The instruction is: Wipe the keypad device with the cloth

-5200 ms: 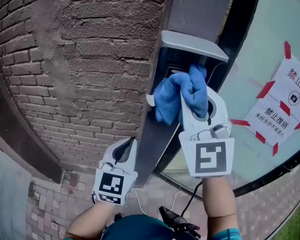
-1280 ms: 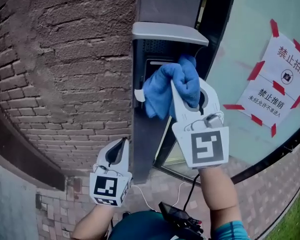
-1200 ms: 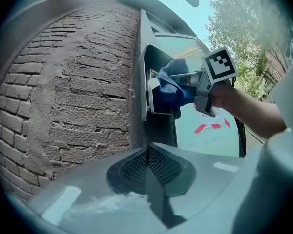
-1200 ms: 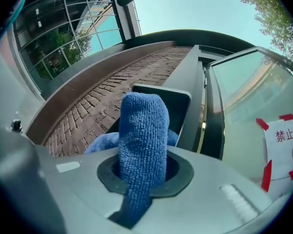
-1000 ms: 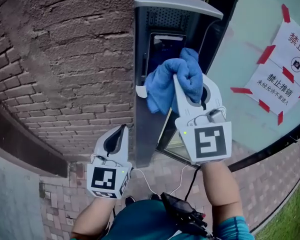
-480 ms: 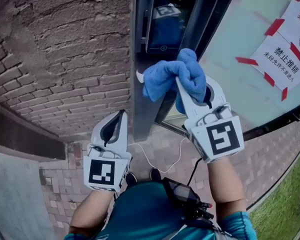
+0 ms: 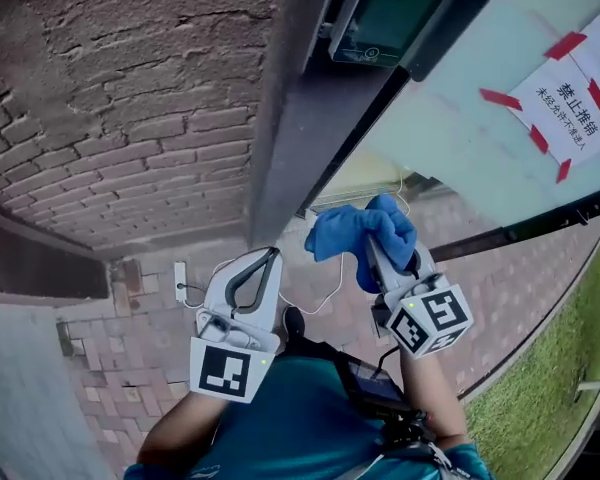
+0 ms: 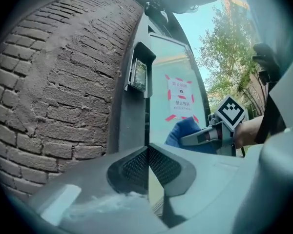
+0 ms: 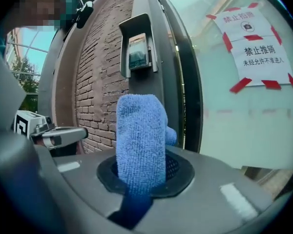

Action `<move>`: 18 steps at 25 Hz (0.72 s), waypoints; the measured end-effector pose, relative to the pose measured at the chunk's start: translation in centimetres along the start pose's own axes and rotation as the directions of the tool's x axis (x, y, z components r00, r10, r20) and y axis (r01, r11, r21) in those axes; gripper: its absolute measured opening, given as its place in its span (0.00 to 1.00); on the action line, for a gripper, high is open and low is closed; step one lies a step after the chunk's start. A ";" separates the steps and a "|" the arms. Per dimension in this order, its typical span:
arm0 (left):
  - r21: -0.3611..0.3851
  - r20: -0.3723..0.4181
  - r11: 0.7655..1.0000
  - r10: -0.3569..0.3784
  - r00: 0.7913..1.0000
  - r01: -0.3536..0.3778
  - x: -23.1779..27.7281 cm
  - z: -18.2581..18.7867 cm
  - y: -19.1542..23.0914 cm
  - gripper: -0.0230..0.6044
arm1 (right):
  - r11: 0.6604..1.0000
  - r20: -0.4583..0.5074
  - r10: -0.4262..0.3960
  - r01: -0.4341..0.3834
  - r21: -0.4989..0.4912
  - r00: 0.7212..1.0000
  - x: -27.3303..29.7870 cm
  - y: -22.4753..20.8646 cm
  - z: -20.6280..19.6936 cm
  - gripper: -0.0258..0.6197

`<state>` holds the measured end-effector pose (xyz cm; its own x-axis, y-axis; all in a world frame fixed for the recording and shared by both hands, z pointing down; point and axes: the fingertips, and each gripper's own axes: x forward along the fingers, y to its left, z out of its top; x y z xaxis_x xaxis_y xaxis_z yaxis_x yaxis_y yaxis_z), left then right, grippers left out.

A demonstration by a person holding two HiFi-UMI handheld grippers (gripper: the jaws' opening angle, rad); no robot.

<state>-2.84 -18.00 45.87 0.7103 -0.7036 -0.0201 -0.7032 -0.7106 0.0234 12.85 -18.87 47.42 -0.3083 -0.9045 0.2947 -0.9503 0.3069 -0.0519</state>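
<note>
Holding the blue cloth [image 7: 352, 230] between its jaws, the right claw [image 7: 378, 248] stands low in the head view, well below the keypad device [image 7: 385, 13], which is fixed on a dark metal post [image 7: 300, 138] at the top edge. The cloth does not touch the device. The left claw [image 7: 267, 260] is near the right one, just below the post, with its jaws together and nothing between them. A brick wall [image 7: 120, 118] is on the left of the post. On the right is a glass pane with a white paper notice [image 7: 572, 93] taped by red strips.

In the left gripper view, the two jaws meet in one line with no gap, and they are empty. Beyond them the keypad device [image 8: 138, 75] sits on the post under a small hood.

In the right gripper view, the jaws are closed on the cloth [image 9: 139, 135], which stands up as a thick fold. The keypad device [image 9: 137, 51] is above and behind it, apart from it. The left claw [image 9: 63, 135] shows at the left, in front of the bricks.
</note>
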 end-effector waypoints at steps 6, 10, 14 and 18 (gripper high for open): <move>-0.038 -0.043 0.999 -0.001 0.999 -0.001 -1.1 -2.2 -1.6 0.04 | 0.999 0.034 -0.020 0.019 0.026 0.999 -2.3 0.3 -0.7 0.11; -0.075 -0.077 0.995 0.059 0.995 -0.064 -2.0 -2.7 -2.6 0.04 | 0.999 0.065 0.021 -0.024 0.042 0.998 -3.7 0.6 -1.4 0.11; -0.102 -0.084 0.985 0.128 0.988 -0.136 -2.6 -2.5 -4.4 0.04 | 0.996 0.080 0.070 -0.073 0.042 0.994 -6.2 -0.2 -2.3 0.11; -0.077 -0.070 0.979 0.185 0.980 -0.190 -3.0 -1.7 -8.0 0.03 | 0.989 0.107 0.128 -0.135 0.056 0.986 -10.1 -1.8 -3.8 0.11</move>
<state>0.76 -10.22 47.42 0.5685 -0.8209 0.0541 -0.8209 -0.5617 0.1034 17.85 -9.15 48.21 -0.4303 -0.8843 0.1814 -0.9011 0.4089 -0.1443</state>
